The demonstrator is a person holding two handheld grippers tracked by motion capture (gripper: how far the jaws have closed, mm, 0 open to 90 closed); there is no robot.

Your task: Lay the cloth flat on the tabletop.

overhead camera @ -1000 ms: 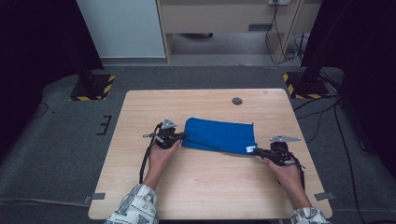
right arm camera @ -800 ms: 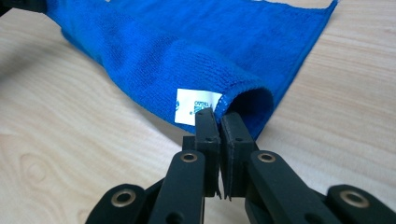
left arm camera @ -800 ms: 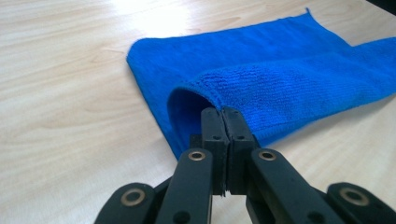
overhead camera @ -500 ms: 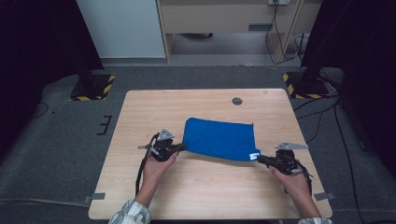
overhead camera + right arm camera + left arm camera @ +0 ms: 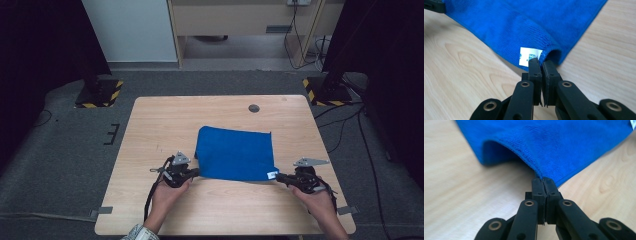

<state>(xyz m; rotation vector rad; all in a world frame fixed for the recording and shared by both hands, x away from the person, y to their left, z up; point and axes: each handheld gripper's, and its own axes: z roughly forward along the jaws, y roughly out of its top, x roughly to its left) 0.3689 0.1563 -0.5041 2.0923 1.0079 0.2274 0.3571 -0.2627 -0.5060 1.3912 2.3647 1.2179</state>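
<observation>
Centrally, a blue cloth (image 5: 234, 154) lies on a light wooden table (image 5: 150, 125), stretched between two hand-held grippers. It is a rough rectangle, and its long axis runs from one gripper across to the other — side to side in the high view. The near edge is pulled taut between them, while the far edge lies flat on the wood, away from the person.

At the cloth's near left corner sits the left gripper (image 5: 192, 171). Seen from the left gripper view, its jaws are pressed together on the hemmed corner of the cloth (image 5: 564, 147), which rises off the table just ahead of the tips, leaving a shadowed hollow beneath the fold.

At the near right corner sits the right gripper (image 5: 278, 176). Seen from the right gripper view, its jaws are clamped on the cloth's corner (image 5: 529, 22), right beside a small white label (image 5: 529, 56) sewn into the hem — the label touches the left jaw.

A hand (image 5: 167, 195) holds each gripper, forearms entering from the near edge of the table. Beyond the cloth, near the table's far edge, is a small dark round disc (image 5: 254, 108).

Around the table lies grey carpet (image 5: 60, 150), with black stands on yellow-and-black striped bases (image 5: 102, 92) at the far corners and pale cabinets (image 5: 240, 20) behind.
</observation>
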